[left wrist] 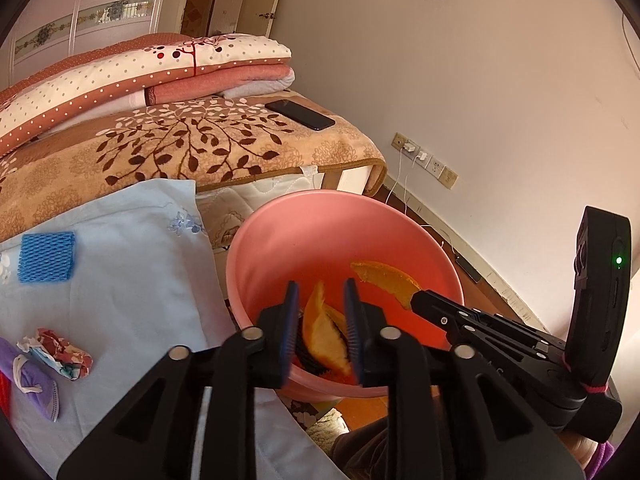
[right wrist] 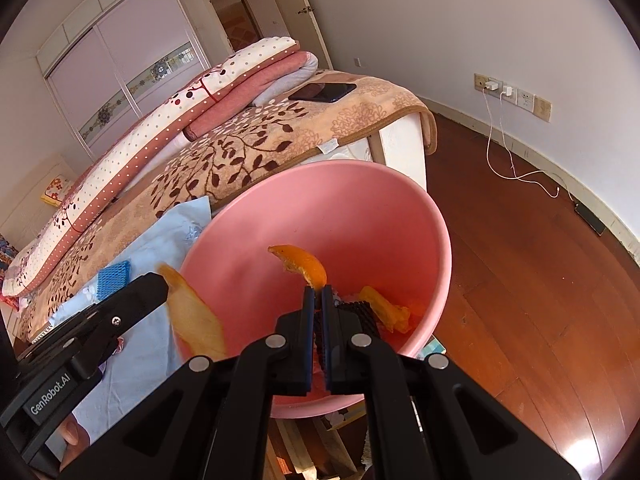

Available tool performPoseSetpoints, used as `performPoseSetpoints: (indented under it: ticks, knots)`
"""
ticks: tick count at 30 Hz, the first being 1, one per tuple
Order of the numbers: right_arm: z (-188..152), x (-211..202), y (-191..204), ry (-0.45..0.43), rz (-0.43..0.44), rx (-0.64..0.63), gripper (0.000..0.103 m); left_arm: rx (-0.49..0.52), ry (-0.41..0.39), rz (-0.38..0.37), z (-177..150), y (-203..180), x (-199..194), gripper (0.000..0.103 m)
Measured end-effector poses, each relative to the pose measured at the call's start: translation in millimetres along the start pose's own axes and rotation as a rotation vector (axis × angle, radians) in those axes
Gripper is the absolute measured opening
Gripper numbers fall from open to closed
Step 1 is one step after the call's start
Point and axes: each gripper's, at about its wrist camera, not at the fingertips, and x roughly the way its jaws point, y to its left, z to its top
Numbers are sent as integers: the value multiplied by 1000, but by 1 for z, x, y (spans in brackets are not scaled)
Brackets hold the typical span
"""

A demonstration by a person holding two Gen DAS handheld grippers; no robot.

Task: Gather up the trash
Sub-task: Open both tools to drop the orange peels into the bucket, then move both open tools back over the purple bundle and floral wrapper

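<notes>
Now both claws hang over the pink basin (right wrist: 248, 216): the left claw (left wrist: 322, 308), half open, has seemingly dropped its orange peel (left wrist: 320, 336), while the right claw (right wrist: 316, 300) pinches another peel (right wrist: 302, 266), which must be released next.

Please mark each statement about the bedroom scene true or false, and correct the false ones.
1. The right gripper is shut on an orange peel. True.
2. The pink basin is empty. False: peels and a black mesh piece lie inside.
3. A dark phone lies on the bed blanket. True.
4. The blue foam net is in the basin. False: it lies on the light blue cloth.
5. The left gripper is shut. False: its jaws stand apart.
</notes>
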Motion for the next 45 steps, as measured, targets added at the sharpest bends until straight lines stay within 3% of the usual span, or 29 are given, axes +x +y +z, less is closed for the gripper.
performPoseSetpoints:
  ticks: [10, 13, 14, 15, 26, 45]
  knots:
    - [0, -1, 0, 0, -5, 8, 4, -1, -2, 3, -1, -2, -5, 39]
    - [-1, -2, 2, 1, -9, 3, 20, 1, -7, 9, -2, -2, -8, 39]
    - [-1, -3, 3, -3, -8, 1, 31, -1, -9, 12, -2, -2, -10, 39]
    - [-1, -4, 5, -6, -6, -3, 33, -2, -11, 14, -2, -2, -11, 39]
    - [-5, -18, 34, -26, 35, -66, 33, -2, -72, 77, -6, 13, -45, 39]
    - [-36, -22, 116, -5, 146, -241, 35, -129, -87, 300, -37, 96, -103, 39]
